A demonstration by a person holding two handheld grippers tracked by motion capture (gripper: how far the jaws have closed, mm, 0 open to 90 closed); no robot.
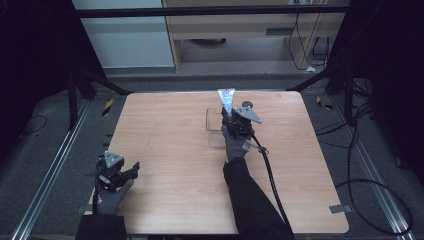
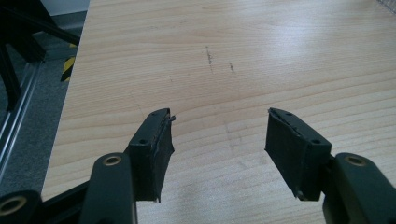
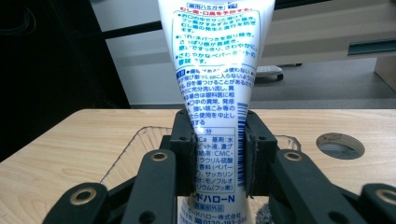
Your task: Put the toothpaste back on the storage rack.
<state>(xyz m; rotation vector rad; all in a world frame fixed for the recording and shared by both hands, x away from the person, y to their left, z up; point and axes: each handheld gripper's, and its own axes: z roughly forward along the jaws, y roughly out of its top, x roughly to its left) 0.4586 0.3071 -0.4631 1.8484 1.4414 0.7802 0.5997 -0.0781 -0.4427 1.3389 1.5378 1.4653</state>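
Toothpaste tube clamped upright in right gripper (pads pressing both sides), above clear plastic tray near bench far edge. Left gripper wide apart, holding nothing, low over near-left corner.

1. The place looks like a lab or test room set up for recording, not a home.
2. A plain wooden surface stands alone inside a dark metal frame, with rails running along the floor at both sides.
3. Black curtains or panels close off the sides.
4. Loose cables trail across the grey carpet, and yellow-black tape marks the floor.
5. Pale office cabinets stand behind the frame.
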